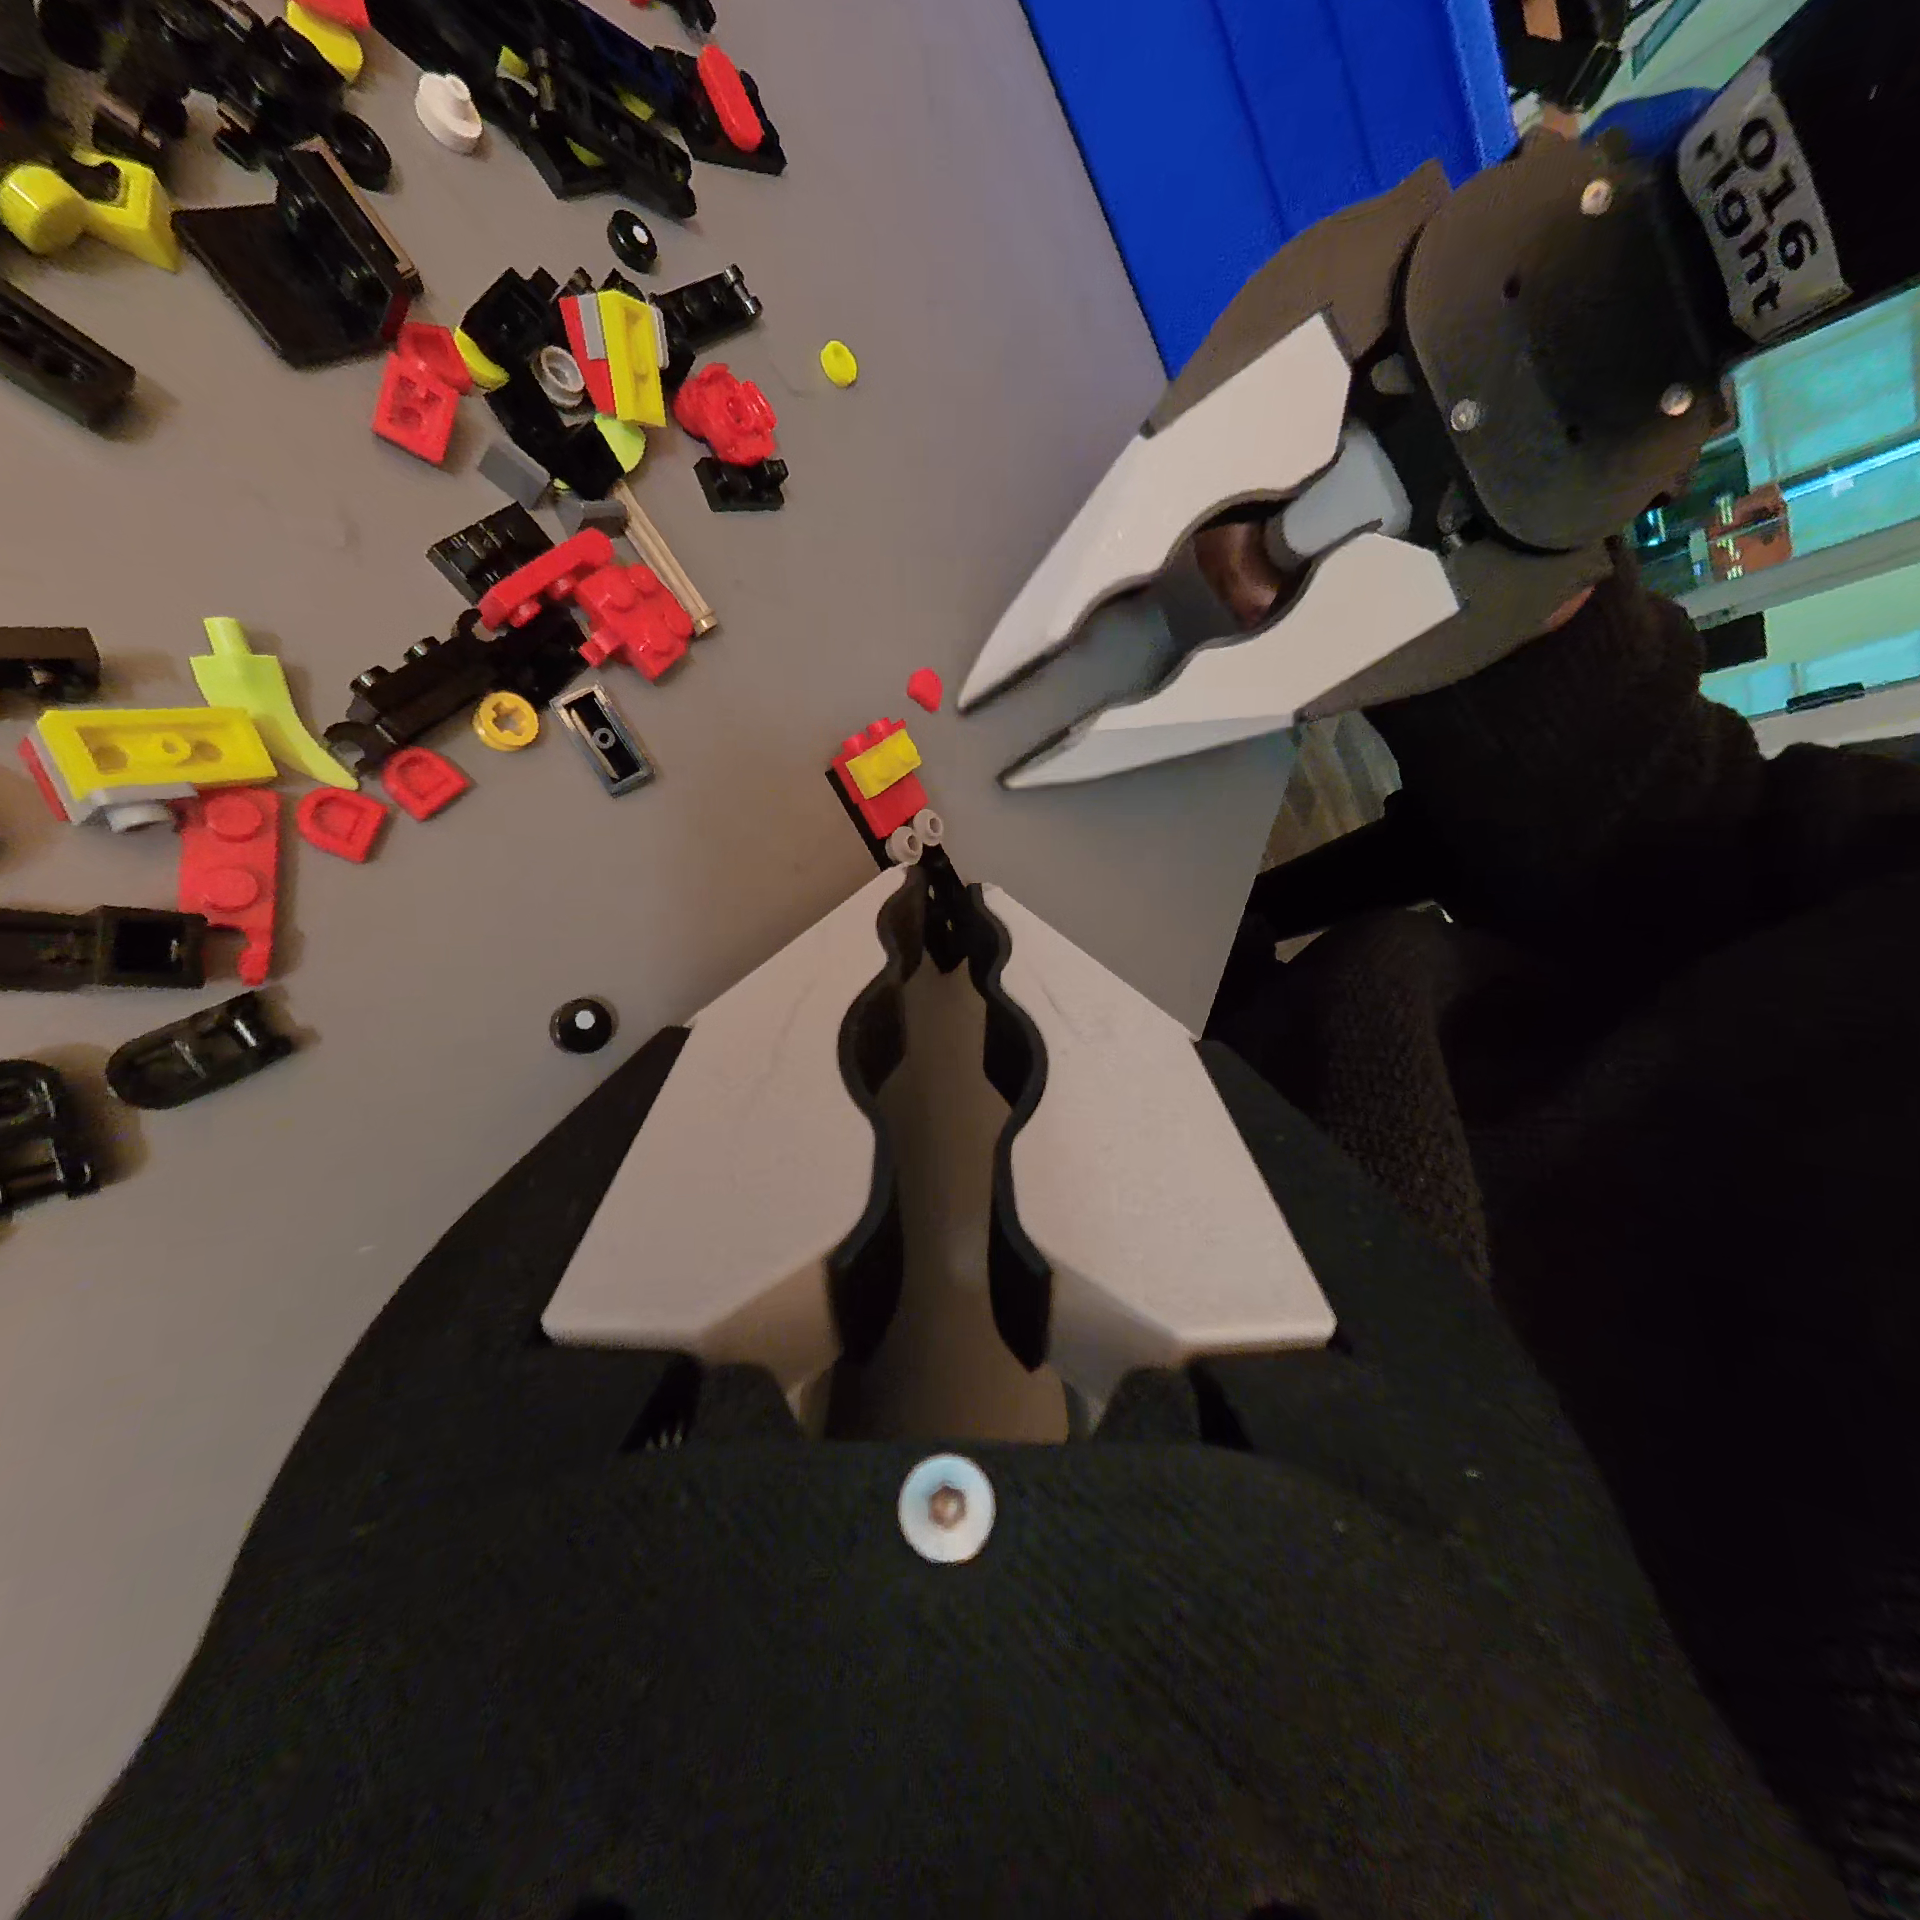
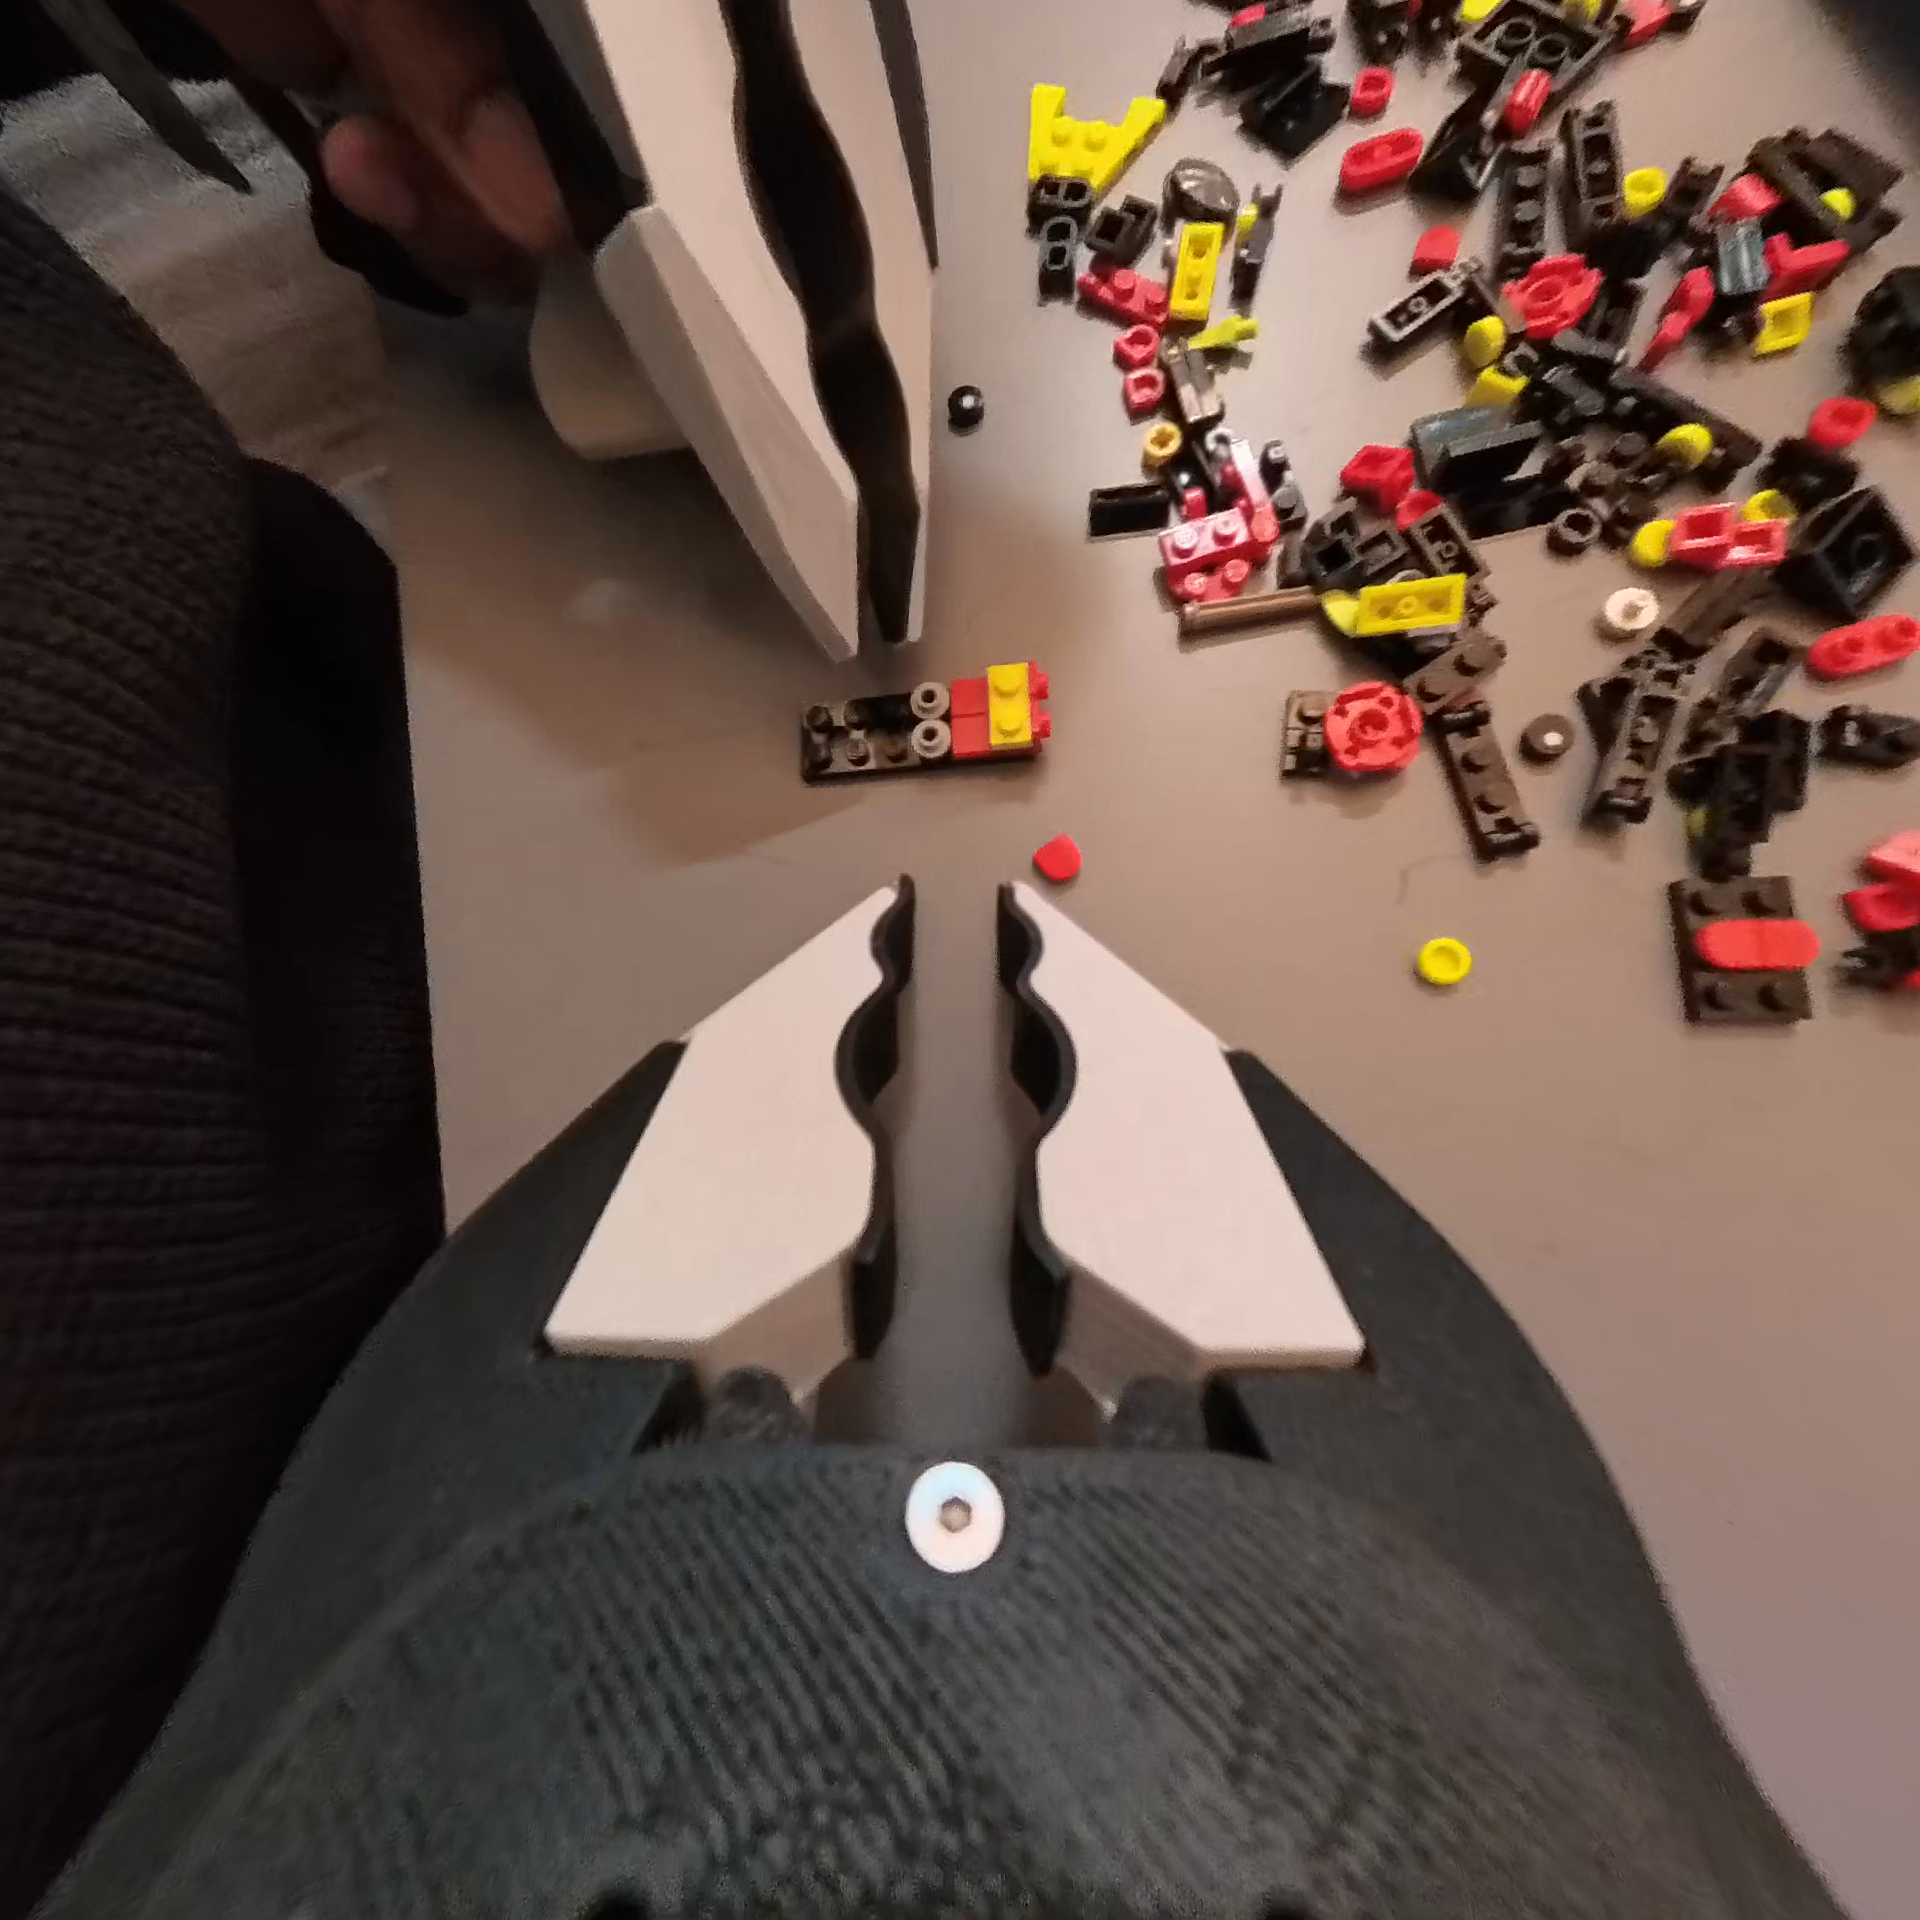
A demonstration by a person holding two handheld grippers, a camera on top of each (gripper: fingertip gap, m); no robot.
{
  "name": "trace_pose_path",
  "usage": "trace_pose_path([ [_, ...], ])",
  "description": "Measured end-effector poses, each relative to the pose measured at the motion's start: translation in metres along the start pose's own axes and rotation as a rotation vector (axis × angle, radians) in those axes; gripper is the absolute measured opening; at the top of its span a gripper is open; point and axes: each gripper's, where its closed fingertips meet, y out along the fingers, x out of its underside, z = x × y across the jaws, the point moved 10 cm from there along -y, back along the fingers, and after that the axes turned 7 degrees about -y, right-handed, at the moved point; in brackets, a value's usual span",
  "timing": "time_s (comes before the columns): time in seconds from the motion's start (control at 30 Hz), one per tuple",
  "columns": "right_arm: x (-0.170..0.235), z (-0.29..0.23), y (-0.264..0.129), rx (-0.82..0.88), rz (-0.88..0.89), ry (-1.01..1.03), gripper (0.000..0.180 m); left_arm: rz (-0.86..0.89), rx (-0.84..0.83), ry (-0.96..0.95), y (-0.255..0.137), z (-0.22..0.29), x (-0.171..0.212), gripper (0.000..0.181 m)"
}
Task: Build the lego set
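The left gripper (image 1: 940,894) is pinching the near end of the small assembly (image 1: 891,795) — a long black plate whose far half is carrying red bricks, one yellow brick and two grey round studs. In the left wrist view its long axis is pointing away from the fingers, up and slightly left; in the right wrist view the assembly (image 2: 925,722) is lying crosswise on the grey table (image 2: 1195,1195), coloured end to the right, bare black studs to the left under the left gripper's tips. The right gripper (image 2: 956,899) is hovering just short of it, jaws parted with nothing between them, its wavy black pads edging smooth grey fingers. One small red rounded piece (image 2: 1058,858) is sitting just beside its right fingertip, one yellow round stud (image 2: 1442,959) farther right. Beyond is sprawling the loose pile (image 2: 1558,416) — glossy black, red and yellow parts.
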Motion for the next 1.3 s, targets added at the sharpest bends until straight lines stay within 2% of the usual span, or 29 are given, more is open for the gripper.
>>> trace_pose_path([
  [0.23, -0.004, 0.009, -0.003, 0.145, 0.013, -0.065, 0.017, -0.005, 0.013, -0.006, 0.001, 0.000, 0.000, 0.005],
  [0.5, -0.004, 0.004, 0.006, 0.062, -0.006, -0.088, 0.013, 0.001, 0.016, -0.013, 0.000, 0.000, -0.001, 0.005],
  [0.8, -0.003, 0.005, 0.001, 0.114, -0.009, -0.071, 0.010, -0.005, 0.019, -0.010, 0.001, 0.000, 0.000, 0.005],
  [1.3, -0.006, 0.000, 0.007, 0.102, -0.016, -0.147, 0.005, -0.012, 0.015, -0.008, 0.001, 0.001, 0.000, 0.006],
])
